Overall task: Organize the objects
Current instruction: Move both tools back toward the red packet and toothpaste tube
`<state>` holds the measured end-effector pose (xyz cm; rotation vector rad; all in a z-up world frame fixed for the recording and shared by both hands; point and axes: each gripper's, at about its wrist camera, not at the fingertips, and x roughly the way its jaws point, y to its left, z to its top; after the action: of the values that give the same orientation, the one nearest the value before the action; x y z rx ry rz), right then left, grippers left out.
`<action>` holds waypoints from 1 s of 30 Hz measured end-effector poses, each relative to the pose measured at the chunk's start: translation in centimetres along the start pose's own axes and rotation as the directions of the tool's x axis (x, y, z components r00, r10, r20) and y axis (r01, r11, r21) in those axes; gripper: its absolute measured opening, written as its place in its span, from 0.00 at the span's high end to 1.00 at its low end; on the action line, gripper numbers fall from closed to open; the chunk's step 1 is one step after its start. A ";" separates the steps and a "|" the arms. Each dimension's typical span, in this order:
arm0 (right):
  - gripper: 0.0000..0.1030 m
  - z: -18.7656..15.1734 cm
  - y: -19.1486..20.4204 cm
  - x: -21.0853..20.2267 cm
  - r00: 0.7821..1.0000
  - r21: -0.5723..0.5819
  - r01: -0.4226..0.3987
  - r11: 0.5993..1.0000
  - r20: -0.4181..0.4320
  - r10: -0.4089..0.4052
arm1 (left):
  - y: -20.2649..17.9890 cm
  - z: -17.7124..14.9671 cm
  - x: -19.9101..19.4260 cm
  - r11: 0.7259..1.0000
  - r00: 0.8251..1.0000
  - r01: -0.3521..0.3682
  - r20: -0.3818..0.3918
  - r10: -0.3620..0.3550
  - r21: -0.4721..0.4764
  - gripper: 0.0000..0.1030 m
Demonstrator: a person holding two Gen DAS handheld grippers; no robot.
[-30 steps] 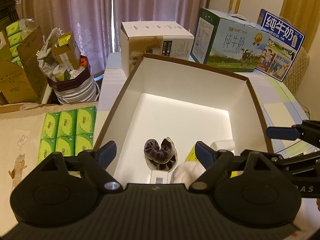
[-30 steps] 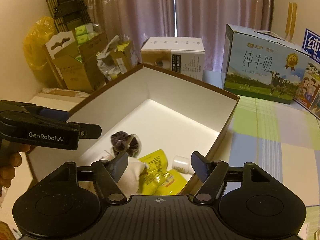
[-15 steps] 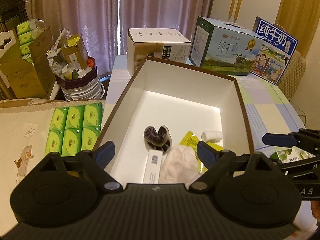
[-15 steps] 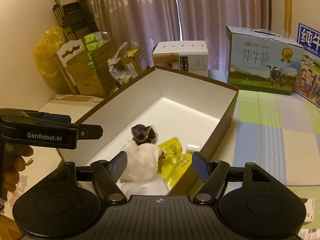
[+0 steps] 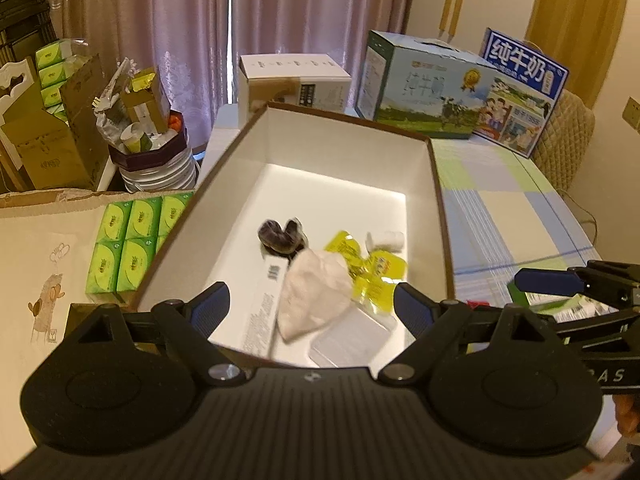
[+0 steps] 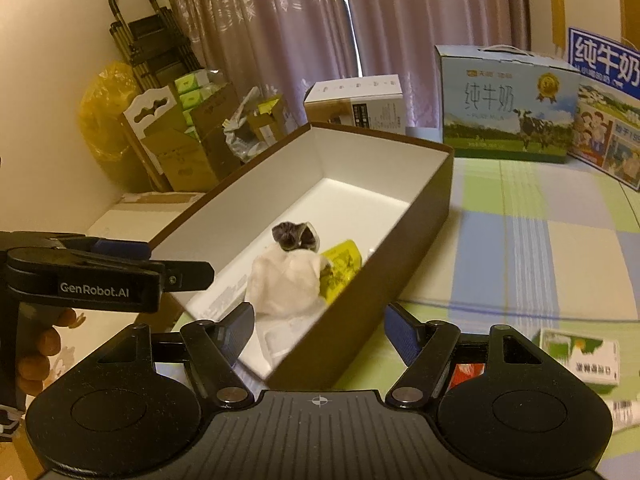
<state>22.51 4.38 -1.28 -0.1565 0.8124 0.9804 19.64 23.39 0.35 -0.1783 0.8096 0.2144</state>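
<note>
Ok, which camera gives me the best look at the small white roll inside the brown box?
The left wrist view: the small white roll lies in plain sight on the floor of the brown box, beside the yellow pouches. In the right wrist view the box's near wall hides it.

A brown box (image 6: pixel 416 216) holds a white cloth (image 6: pixel 286 284), a yellow pouch (image 6: pixel 342 258) and perhaps a dark scrunchie (image 6: pixel 290 234).

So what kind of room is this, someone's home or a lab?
Most likely a lived-in home, perhaps a dining corner: drawn curtains, a table with a checked cloth, milk gift cartons and tissue packs stacked around the open box being filled.
</note>
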 end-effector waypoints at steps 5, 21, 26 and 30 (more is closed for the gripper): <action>0.33 -1.4 -1.1 -1.9 1.000 0.012 -0.011 1.000 -0.004 0.011 | -1.6 -1.5 -0.9 1.000 1.000 -0.004 -0.015 0.004 0.009 0.16; 0.33 -5.4 -7.7 -7.7 1.000 0.087 0.018 0.996 -0.024 -0.015 | -10.0 -4.5 -2.2 0.998 0.998 0.049 -0.052 -0.047 0.043 0.16; 0.33 -6.6 -10.3 -8.9 0.999 0.111 0.039 0.993 -0.042 -0.034 | -12.6 -4.9 -1.9 0.996 0.996 0.071 -0.064 -0.067 0.052 0.16; 0.33 -7.4 -12.2 -9.8 0.998 0.125 0.051 0.991 -0.052 -0.045 | -14.5 -5.3 -1.3 0.995 0.994 0.078 -0.076 -0.073 0.061 0.16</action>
<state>25.21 -12.62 -2.67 -0.0913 0.9093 0.8796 18.81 8.02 -1.15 -0.1567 0.8803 0.1110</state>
